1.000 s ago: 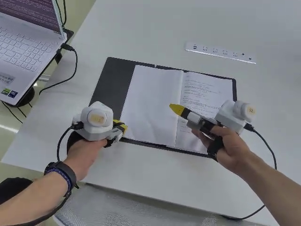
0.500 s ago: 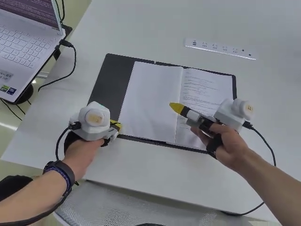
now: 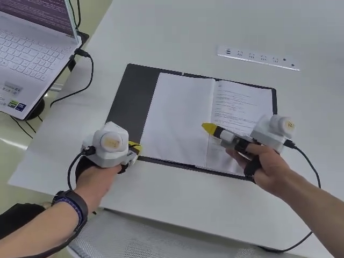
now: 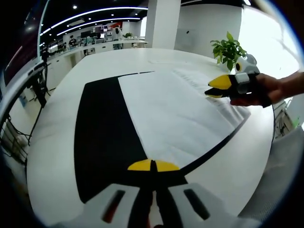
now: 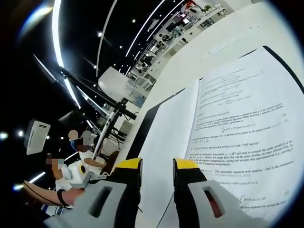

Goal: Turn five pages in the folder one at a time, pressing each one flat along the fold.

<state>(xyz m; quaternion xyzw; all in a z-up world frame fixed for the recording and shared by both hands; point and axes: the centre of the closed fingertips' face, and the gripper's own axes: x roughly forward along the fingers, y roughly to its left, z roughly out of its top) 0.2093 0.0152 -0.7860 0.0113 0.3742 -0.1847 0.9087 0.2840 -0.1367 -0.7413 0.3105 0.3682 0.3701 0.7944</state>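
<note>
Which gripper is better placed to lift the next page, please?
Right. The right gripper hovers open by the printed page; the left gripper sits shut at the near edge of the folder.

printed page (image 5: 237,118) — lettering too small, unreadable

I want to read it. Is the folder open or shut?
Open: the folder lies flat, with a blank page left and a printed page right.

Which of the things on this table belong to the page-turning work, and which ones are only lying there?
For the job: folder, blank page, printed page, left hand-held gripper, right hand-held gripper.
Lying about: laptop, power strip.
</note>
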